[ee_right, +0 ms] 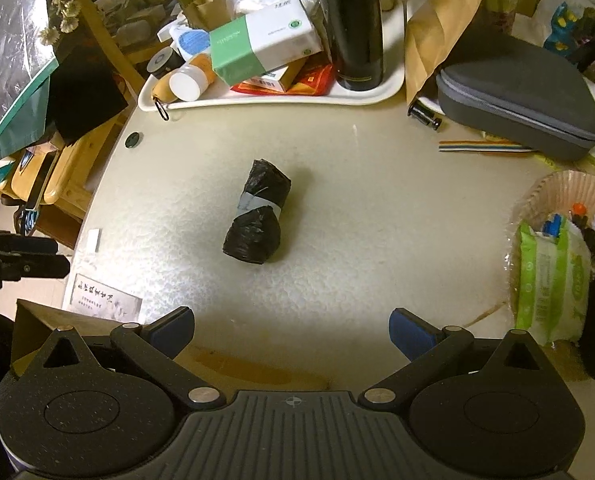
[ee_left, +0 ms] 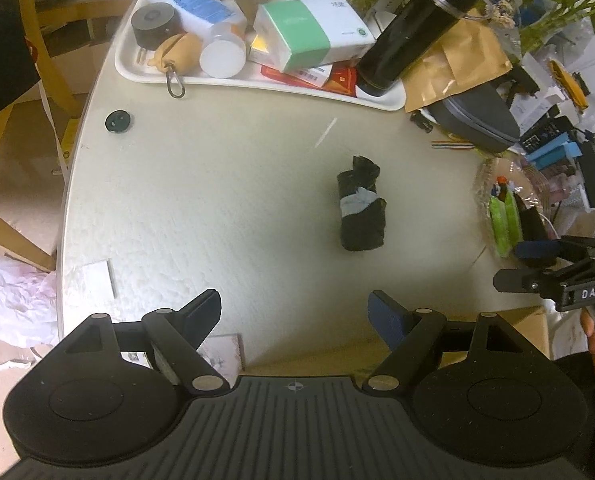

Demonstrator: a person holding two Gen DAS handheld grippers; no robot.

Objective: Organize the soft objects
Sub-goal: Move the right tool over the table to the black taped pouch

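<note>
Black bundle lying alone on the table, both of your grippers released above it.

The black bundle point(ee_right: 257, 216), banded with grey tape, rests mid-table point(ee_right: 377, 240), apart from the far white tray point(ee_right: 281, 100). Your left gripper point(ee_left: 295, 312) and right gripper point(ee_right: 291, 330) hover near you, jaws spread wide, grasping nothing.

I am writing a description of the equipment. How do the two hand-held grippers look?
Both are matte black. The left hand-held gripper and the right hand-held gripper each have two angled linkage arms with silver pivot pins, dark blue finger pads, two round discs and a ribbed base with a small crosshair mark. White letters "DAS" show on the right one's side.
</note>
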